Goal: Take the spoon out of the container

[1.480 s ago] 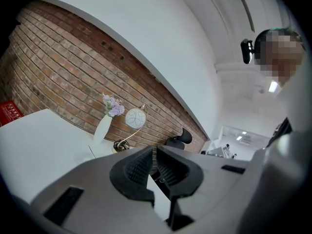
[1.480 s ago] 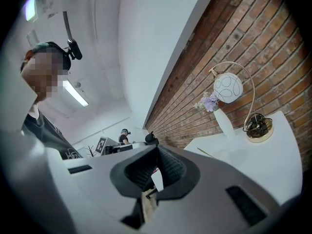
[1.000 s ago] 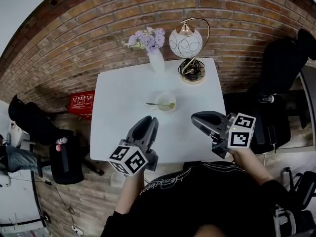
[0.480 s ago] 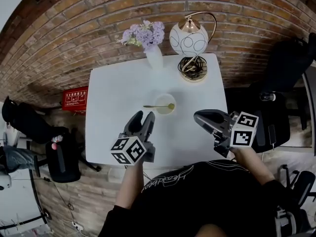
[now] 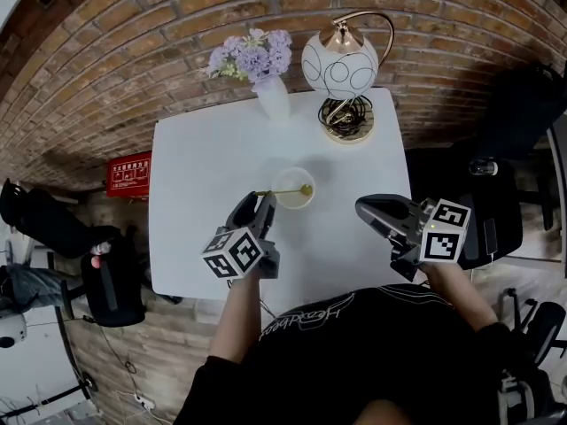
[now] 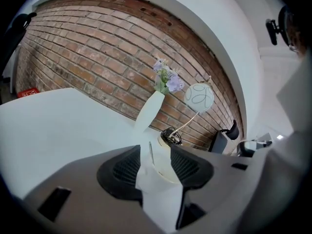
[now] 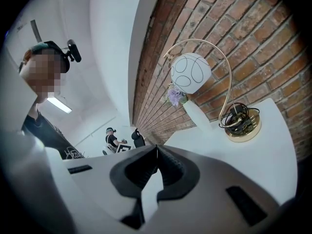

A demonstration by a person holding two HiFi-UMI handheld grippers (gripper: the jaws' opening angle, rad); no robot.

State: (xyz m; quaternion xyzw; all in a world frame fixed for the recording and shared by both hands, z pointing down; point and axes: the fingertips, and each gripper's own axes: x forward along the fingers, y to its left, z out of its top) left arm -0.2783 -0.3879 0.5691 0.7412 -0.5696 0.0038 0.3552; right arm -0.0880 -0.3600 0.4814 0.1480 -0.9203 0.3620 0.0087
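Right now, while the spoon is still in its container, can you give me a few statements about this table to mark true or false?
1. The spoon lies across the container. True.
2. The left gripper has its jaws clamped on the spoon. False: they have just been opening and stand apart, with the handle between them, ungripped.
3. The right gripper has its jaws together, holding nothing. True.
4. The lamp lies tipped over. False: it stands upright beside the vase.
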